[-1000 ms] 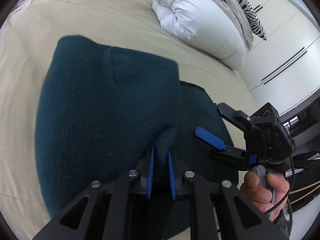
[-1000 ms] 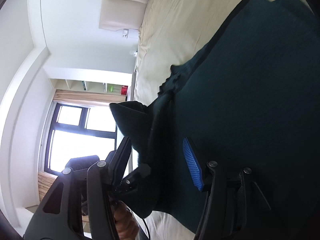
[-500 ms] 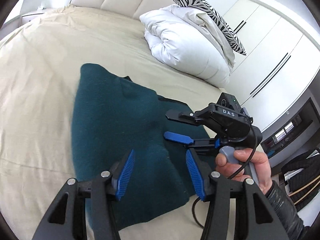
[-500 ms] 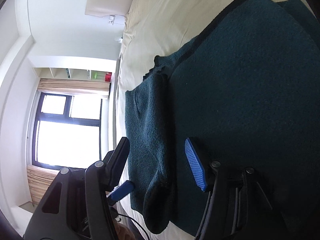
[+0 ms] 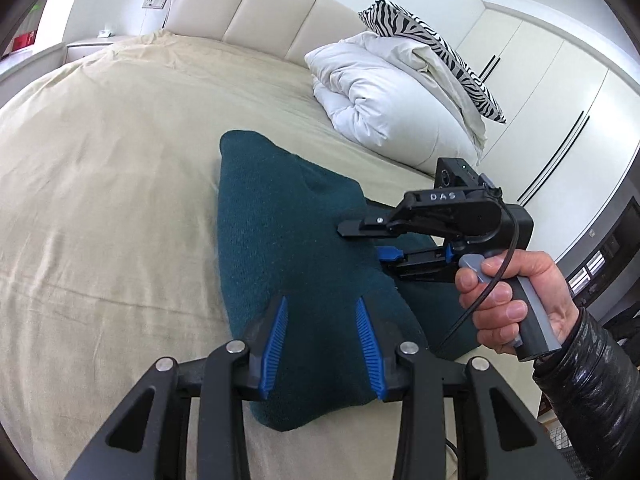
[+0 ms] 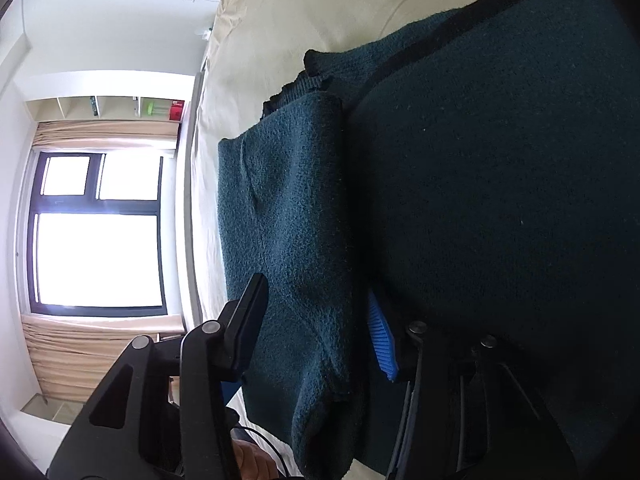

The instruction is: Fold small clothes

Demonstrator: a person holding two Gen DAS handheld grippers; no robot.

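The left gripper (image 5: 320,340), black with ribbed blue pads, hovers over the near end of the dark teal knitted garment (image 5: 288,248); its jaws have just been closing, yet they stand part-way apart with only the flat top of the knit showing between them, and no pad presses on it, so it holds nothing; the right gripper (image 5: 370,244), held in the person's hand (image 5: 516,300) on the garment's right side, has also just been closing; seen from its own camera, the folded-over flap of the garment (image 6: 280,240) lies between its jaws and the blue pad (image 6: 382,340) sits just under the edge of the upper layer, but I cannot tell whether the pads actually pinch the cloth; the garment itself lies folded on the beige bedsheet (image 5: 100,200), near the bed's front edge, with the white crumpled duvet (image 5: 384,96) well beyond it.

What could go wrong, as I judge it: the knit is thick and springy, so a released fold may relax and open; the right jaws, closing at the flap's edge, may catch one layer only and drag the fold apart, or catch the sheet beneath and pull it into a ridge; the left pads, if lowered part-closed, may snag the loops and skew the stack; the trailing black cable (image 5: 476,304) below the hand could brush the garment's near corner.
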